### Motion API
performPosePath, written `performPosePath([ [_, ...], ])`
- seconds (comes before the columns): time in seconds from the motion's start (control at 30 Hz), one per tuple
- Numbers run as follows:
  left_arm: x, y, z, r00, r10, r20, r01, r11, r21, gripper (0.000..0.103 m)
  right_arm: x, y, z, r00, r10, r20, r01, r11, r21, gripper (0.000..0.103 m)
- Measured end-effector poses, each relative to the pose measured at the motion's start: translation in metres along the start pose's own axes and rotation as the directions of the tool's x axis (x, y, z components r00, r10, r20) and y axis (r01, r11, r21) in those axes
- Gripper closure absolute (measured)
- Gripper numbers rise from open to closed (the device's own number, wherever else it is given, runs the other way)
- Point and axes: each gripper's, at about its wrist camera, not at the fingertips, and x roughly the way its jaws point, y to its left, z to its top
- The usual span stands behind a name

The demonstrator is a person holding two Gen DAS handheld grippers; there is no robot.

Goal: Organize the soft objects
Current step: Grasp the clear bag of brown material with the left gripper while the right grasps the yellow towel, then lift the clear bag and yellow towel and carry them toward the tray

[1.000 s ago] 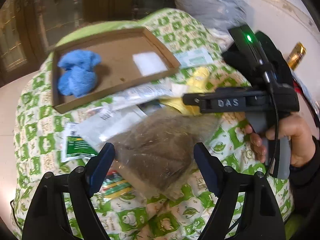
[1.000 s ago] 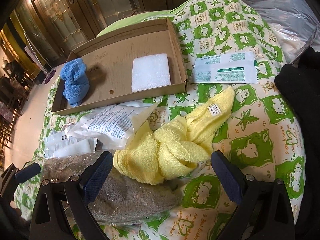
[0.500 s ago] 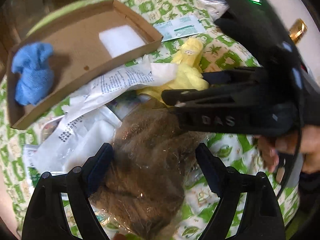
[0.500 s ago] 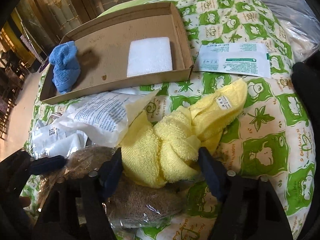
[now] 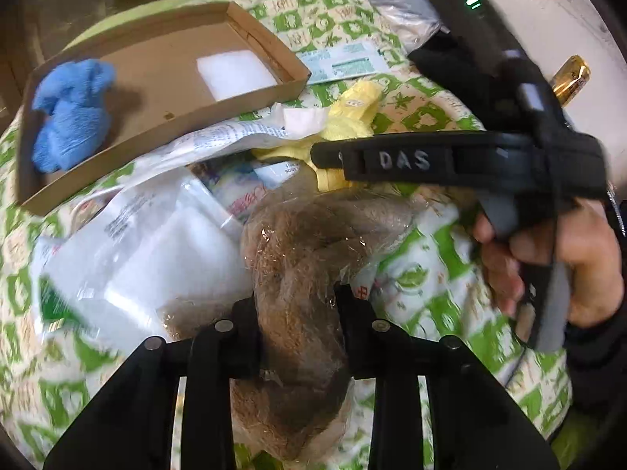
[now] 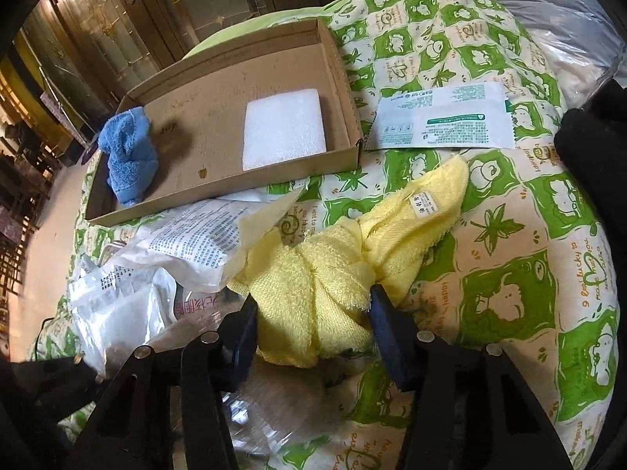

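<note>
Soft things lie heaped on a green-and-white patterned cushion (image 6: 505, 235), and the cardboard tray (image 6: 345, 90) at its far edge already holds a blue towel (image 6: 129, 158) and a white foam pad (image 6: 284, 133).

Largest of the loose pieces is the bag of brown fibre (image 5: 309, 274) near the cushion's near edge. It looks light and springy, but its clear wrap is probably slippery. The left claw (image 5: 296, 313) has just been closing and now pinches the bag across its narrow waist, where the film is bunched. That seems a sound place to take hold, since the bulges on either side should stop it sliding out.

Next is the yellow towel (image 6: 325, 274), crumpled just beyond the bag toward the middle of the cushion. It looks limp, light and sturdy, and will likely droop and trail when raised. The right claw (image 6: 311, 313) has also been closing and squeezes the towel's thick gathered middle, a better hold than a loose corner.

White plastic packets (image 6: 188, 243) lie between these and the tray
</note>
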Motion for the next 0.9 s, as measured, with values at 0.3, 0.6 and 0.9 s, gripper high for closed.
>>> performPosePath([
  [0.3, -0.057, 0.022, -0.019, 0.990, 0.075, 0.120, -0.068, 0.996, -0.063, 0.075, -0.012, 0.006, -0.009, 1.000, -0.020, 0.013, 0.020, 1.000, -0.014, 0.056],
  [0.6, -0.063, 0.018, -0.014, 0.974, 0.155, 0.164, -0.150, 0.988, -0.045, 0.075, -0.048, 0.008, -0.018, 0.998, -0.031, 0.051, 0.033, 0.998, -0.052, 0.058],
  [0.9, -0.079, 0.025, -0.002, 0.961, 0.175, 0.215, -0.163, 0.984, -0.076, 0.075, -0.091, 0.015, -0.020, 0.991, -0.048, 0.123, 0.058, 0.995, -0.079, 0.058],
])
